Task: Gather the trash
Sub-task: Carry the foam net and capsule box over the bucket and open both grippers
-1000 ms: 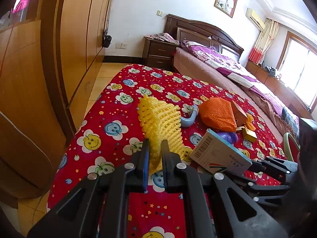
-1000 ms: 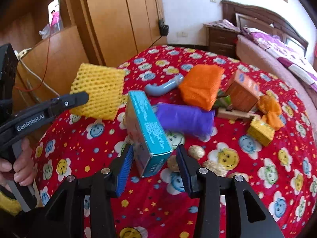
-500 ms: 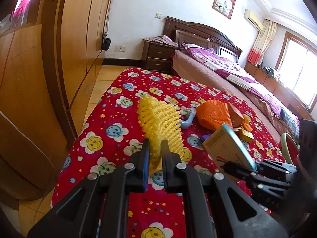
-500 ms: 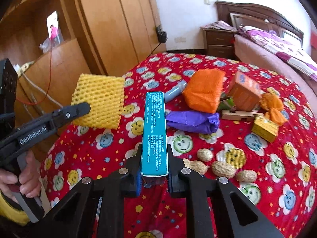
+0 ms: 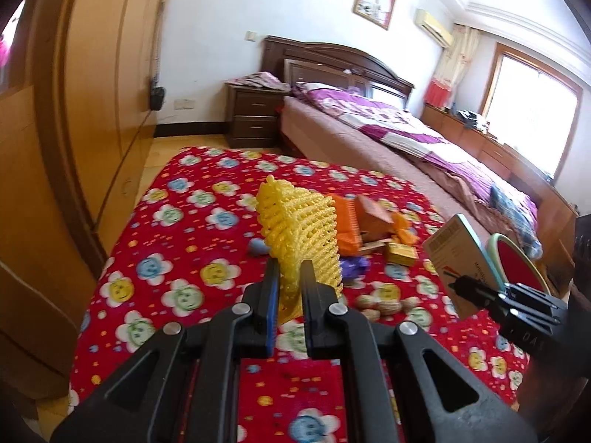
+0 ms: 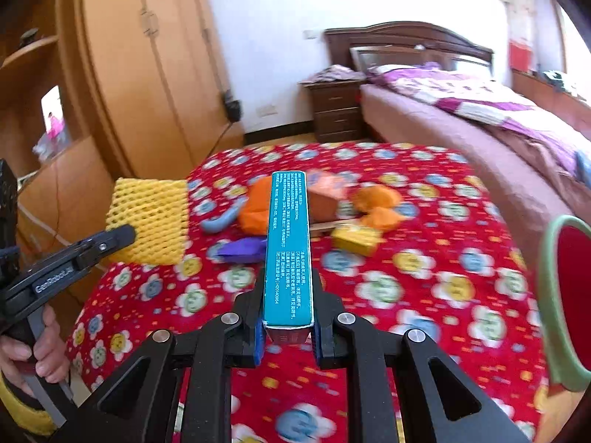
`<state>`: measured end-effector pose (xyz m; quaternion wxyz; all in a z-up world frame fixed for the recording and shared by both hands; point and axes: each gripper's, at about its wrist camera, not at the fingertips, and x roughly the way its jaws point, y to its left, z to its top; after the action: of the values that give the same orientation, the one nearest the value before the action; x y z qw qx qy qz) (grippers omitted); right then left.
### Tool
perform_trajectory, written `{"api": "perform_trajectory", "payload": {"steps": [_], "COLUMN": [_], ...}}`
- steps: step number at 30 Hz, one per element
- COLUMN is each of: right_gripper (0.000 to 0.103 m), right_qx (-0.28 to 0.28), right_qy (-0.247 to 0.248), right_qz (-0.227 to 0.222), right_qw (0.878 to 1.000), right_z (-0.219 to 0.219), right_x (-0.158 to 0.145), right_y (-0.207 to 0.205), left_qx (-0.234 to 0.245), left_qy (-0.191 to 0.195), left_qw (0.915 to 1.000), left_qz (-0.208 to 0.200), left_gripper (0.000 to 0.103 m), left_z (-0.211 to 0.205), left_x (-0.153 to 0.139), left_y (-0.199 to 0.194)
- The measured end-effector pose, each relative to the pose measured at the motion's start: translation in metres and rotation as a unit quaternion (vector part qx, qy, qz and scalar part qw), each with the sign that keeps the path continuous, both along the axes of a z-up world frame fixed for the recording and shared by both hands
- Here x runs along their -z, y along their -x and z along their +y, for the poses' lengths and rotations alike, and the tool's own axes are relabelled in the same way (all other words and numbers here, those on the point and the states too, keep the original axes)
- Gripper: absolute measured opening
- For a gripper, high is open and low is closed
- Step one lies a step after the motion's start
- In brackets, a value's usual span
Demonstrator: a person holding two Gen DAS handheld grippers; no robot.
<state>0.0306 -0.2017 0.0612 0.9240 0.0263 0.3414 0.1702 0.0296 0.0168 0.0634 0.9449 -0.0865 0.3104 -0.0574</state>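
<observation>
My left gripper point(image 5: 287, 277) is shut on a yellow foam net point(image 5: 301, 227) and holds it above the table; the net also shows in the right wrist view point(image 6: 149, 217). My right gripper point(image 6: 288, 295) is shut on a teal carton box point(image 6: 290, 247), held in the air; the box also shows in the left wrist view point(image 5: 458, 254). A green-rimmed bin with a red liner point(image 6: 567, 306) stands at the right table edge. On the red flowered tablecloth point(image 6: 424, 277) lie an orange net point(image 6: 258, 208), a purple wrapper point(image 6: 242, 249), a brown box point(image 6: 325, 199) and a yellow box point(image 6: 354, 238).
A blue-grey curved piece point(image 6: 221, 219), orange peel point(image 6: 376, 208) and several peanuts point(image 5: 384, 304) lie on the table. A wooden wardrobe point(image 5: 92, 110) stands left. A bed point(image 5: 406, 140) and a nightstand point(image 5: 255, 114) stand behind.
My right gripper closed on the teal box and lifted it off the table, moving right toward the bin. My left gripper rose with the yellow net.
</observation>
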Motion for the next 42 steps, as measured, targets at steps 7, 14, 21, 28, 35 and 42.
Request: {"api": "perform_trajectory", "payload": {"steps": [7, 14, 21, 28, 35, 42], "right_gripper": [0.019, 0.019, 0.019, 0.019, 0.019, 0.019], "right_qx": [0.089, 0.176, 0.248, 0.290, 0.320, 0.339], "right_qy": [0.014, 0.034, 0.048, 0.055, 0.047, 0.038], "right_qz": [-0.014, -0.028, -0.026, -0.007, 0.015, 0.038], "right_qw": [0.996, 0.983, 0.967, 0.955, 0.946, 0.939], "right_z": [-0.062, -0.117, -0.167, -0.211, -0.249, -0.277], "right_x": [-0.019, -0.033, -0.029, -0.009, 0.011, 0.031], "right_y": [0.013, 0.028, 0.035, 0.036, 0.029, 0.023], "left_qx": [0.057, 0.120, 0.181, 0.236, 0.280, 0.307], "left_qy": [-0.009, -0.020, -0.031, -0.045, -0.061, -0.079], "left_qw": [0.9983, 0.9925, 0.9829, 0.9708, 0.9581, 0.9483], "left_qz": [-0.007, -0.009, -0.007, -0.002, 0.011, 0.023], "left_gripper": [0.010, 0.010, 0.010, 0.010, 0.010, 0.010], "left_z": [-0.047, -0.102, -0.165, -0.232, -0.296, -0.345], "left_x": [-0.019, -0.033, -0.036, -0.032, -0.022, -0.006], "left_y": [-0.010, -0.026, -0.038, -0.047, -0.058, -0.069]}}
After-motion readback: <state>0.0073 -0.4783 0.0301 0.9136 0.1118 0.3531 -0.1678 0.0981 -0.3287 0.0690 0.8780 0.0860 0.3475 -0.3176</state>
